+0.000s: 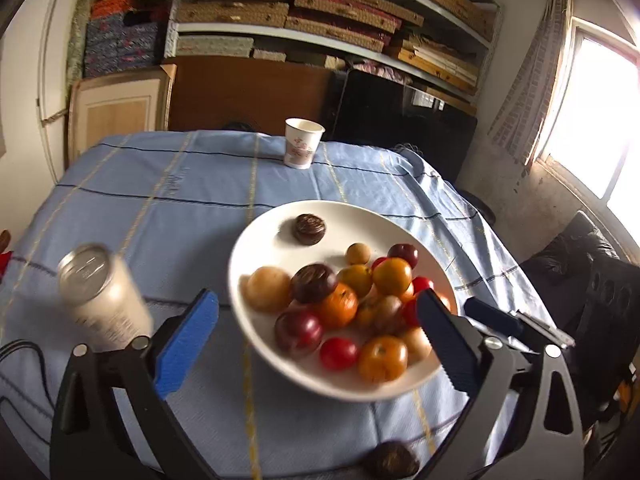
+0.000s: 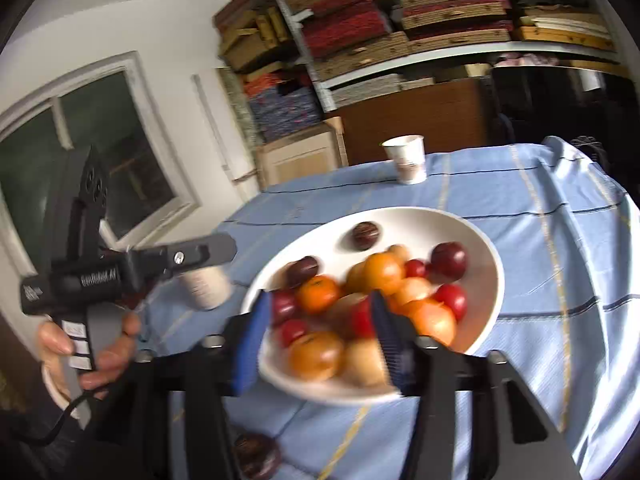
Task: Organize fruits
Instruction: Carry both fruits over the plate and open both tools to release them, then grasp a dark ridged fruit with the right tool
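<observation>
A white bowl (image 1: 352, 216) on the blue cloth holds several fruits: oranges (image 1: 382, 358), red plums (image 1: 298, 332), pale round ones (image 1: 268, 288) and dark passion fruits (image 1: 310, 229). My left gripper (image 1: 317, 296) is open wide in front of the bowl, its blue pads (image 1: 186, 340) on either side of the pile and touching nothing. My right gripper (image 2: 320, 296) is open over the bowl (image 2: 420, 220), with no fruit pressed between its pads. One dark passion fruit (image 1: 390, 460) lies on the cloth in front of the bowl (image 2: 256, 456).
A pale drink can (image 1: 100, 296) stands left of the bowl, and a paper cup (image 1: 302, 148) at the far table edge. A hand (image 2: 112, 356) holds the left tool's handle. Behind the table are shelves of stacked mats, with a window at the right.
</observation>
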Demonstrator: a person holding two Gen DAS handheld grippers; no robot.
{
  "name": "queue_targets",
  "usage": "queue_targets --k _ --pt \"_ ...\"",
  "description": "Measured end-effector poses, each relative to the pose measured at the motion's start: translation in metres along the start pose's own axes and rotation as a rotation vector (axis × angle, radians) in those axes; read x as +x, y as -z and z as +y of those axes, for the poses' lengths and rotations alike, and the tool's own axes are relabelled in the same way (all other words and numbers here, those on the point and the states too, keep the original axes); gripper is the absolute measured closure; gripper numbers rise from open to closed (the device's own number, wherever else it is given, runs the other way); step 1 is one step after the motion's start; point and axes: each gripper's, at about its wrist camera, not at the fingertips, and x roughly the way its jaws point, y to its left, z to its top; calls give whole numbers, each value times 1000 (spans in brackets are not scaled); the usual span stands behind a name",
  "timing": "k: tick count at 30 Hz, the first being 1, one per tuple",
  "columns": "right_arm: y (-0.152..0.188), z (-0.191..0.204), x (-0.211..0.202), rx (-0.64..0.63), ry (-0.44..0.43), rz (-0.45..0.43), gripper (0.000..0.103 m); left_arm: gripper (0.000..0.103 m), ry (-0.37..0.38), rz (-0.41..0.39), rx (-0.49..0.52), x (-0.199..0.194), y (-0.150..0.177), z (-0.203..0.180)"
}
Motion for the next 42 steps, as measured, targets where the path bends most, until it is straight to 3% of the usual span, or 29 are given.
queue_targets --k 4,9,13,20,29,42 --pt "19 28 0 -83 -64 87 42 5 -116 -50 -41 -20 33 20" --pt "47 59 18 -241 8 244 42 5 -176 -22 -69 -23 47 33" --pt "58 70 22 -305 25 289 42 5 -181 -34 -70 -28 49 34" --pt "67 61 33 -260 23 378 42 5 -184 11 -22 -21 56 22" --pt "75 64 45 -288 34 426 43 5 -187 18 -19 -19 57 20" --pt "76 61 48 -273 39 445 59 5 -185 28 -19 -18 57 20"
